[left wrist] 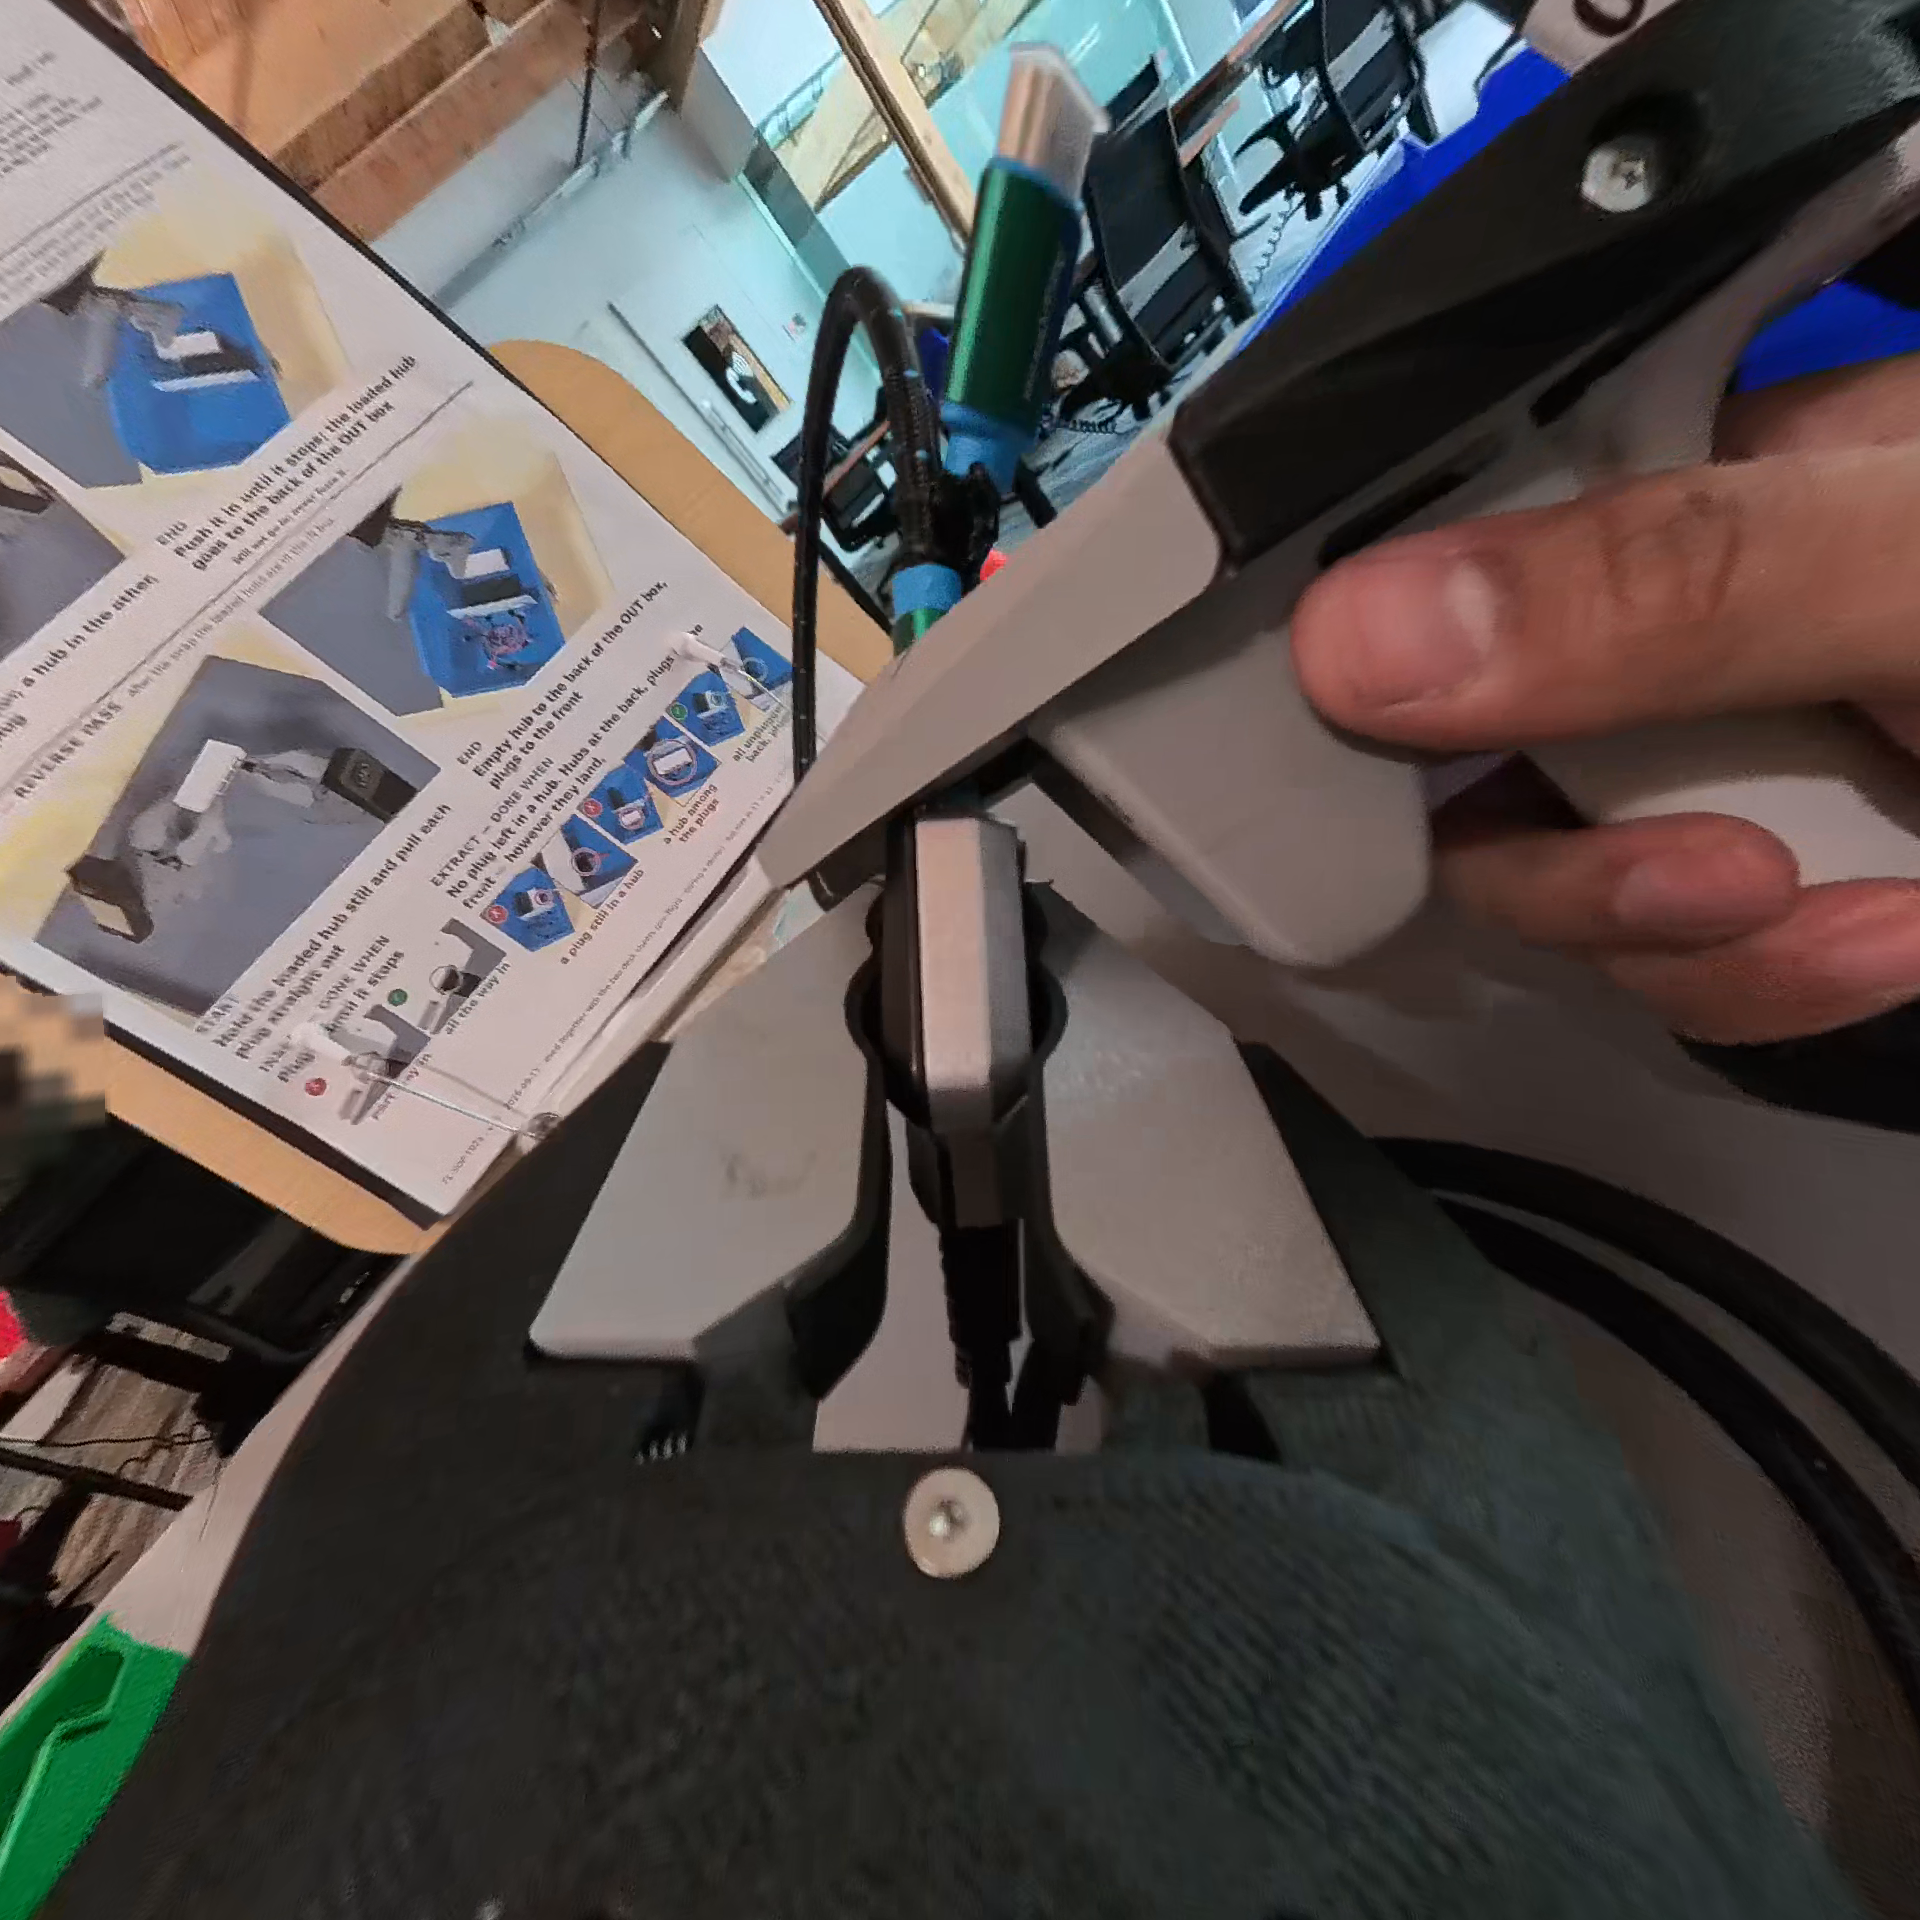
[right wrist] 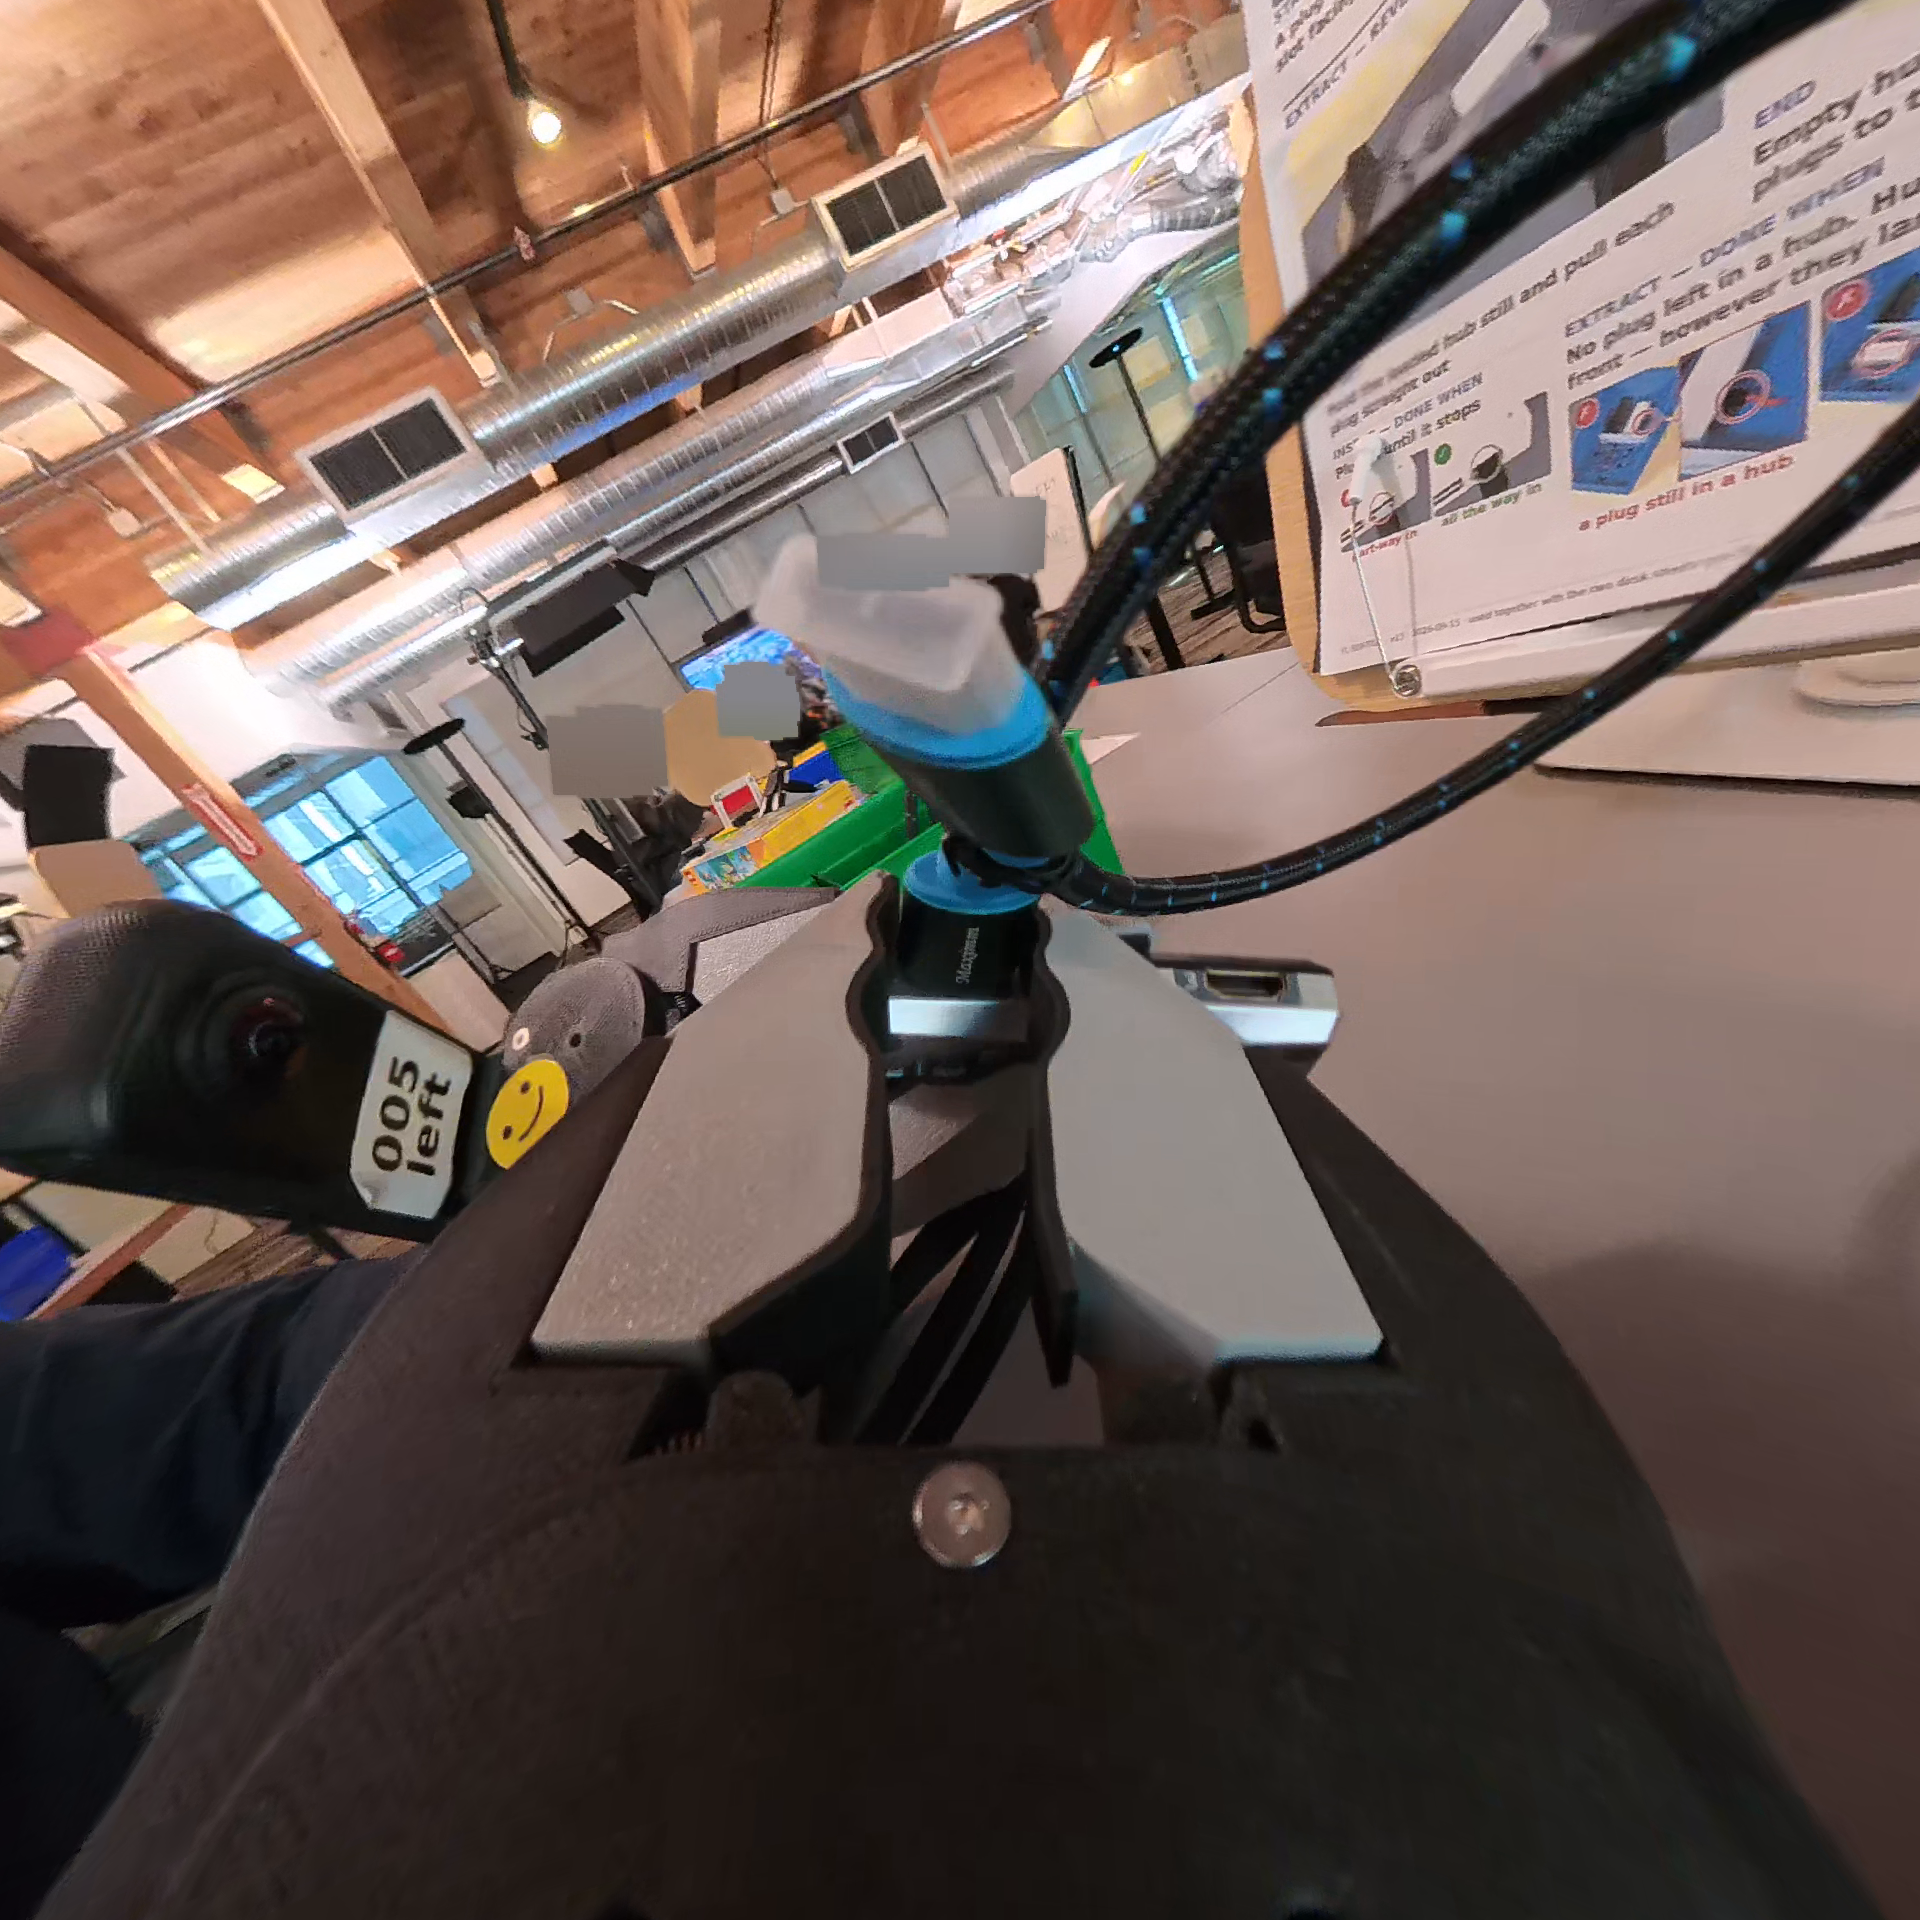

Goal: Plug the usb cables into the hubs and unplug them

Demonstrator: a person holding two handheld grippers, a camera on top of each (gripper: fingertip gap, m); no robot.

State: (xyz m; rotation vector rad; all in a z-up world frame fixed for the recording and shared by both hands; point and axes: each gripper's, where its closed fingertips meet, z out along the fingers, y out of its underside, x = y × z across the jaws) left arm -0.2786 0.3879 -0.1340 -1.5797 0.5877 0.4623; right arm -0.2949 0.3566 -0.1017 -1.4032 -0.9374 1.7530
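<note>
While left tool (left wrist: pixel 961 997) grips hub (left wrist: pixel 966 966), right tool (right wrist: pixel 961 997) clamps plug (right wrist: pixel 961 961)

A printed instruction sheet (left wrist: pixel 343 644) (right wrist: pixel 1621 343), clipped to a wooden board at the far side of the table, bore black headings, small red captions and round red and green marks beside its photographs. At the near left, a white sticker (right wrist: pixel 407 1132) with black characters sat on a black camera housing (right wrist: pixel 208 1049), beside a yellow smiley sticker (right wrist: pixel 528 1110). Pale brand lettering ran along the black plug (right wrist: pixel 961 961). Far left, a red sign (right wrist: pixel 220 821) hung on a wooden post.
</note>
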